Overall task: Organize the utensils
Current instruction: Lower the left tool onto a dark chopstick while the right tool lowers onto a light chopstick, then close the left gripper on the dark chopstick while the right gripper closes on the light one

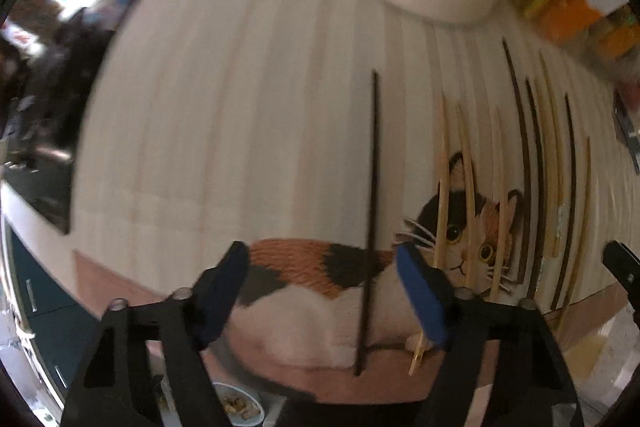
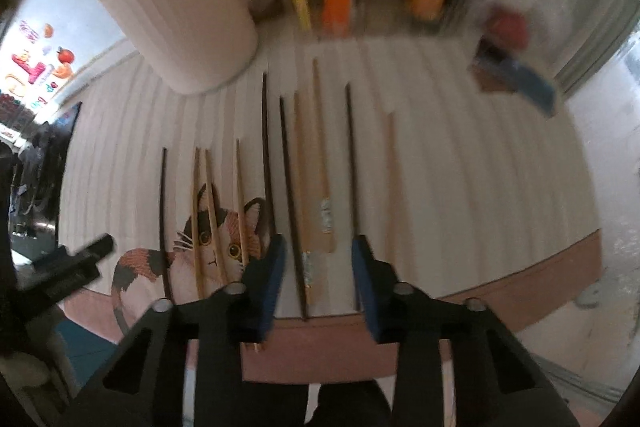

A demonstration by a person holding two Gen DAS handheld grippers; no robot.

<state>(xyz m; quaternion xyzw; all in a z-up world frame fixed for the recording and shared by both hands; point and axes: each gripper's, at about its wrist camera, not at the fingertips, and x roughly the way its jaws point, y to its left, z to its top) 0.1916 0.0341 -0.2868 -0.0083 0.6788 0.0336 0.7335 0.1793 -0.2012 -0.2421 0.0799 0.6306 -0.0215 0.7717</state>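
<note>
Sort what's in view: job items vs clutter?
Job: dark chopsticks, bamboo chopsticks, beige holder cup, left gripper, right gripper.
Clutter: cat placemat, orange boxes, blue packet.

Dark chopsticks [image 2: 288,203]: four. Light chopsticks [image 2: 240,203]: six. Cup [image 2: 180,19]: one.

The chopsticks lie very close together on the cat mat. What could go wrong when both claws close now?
1. The right claw straddles a dark chopstick and light ones; it may pinch a mismatched pair.
2. The left claw has one black chopstick between its pads; a thin stick may roll away.
</note>
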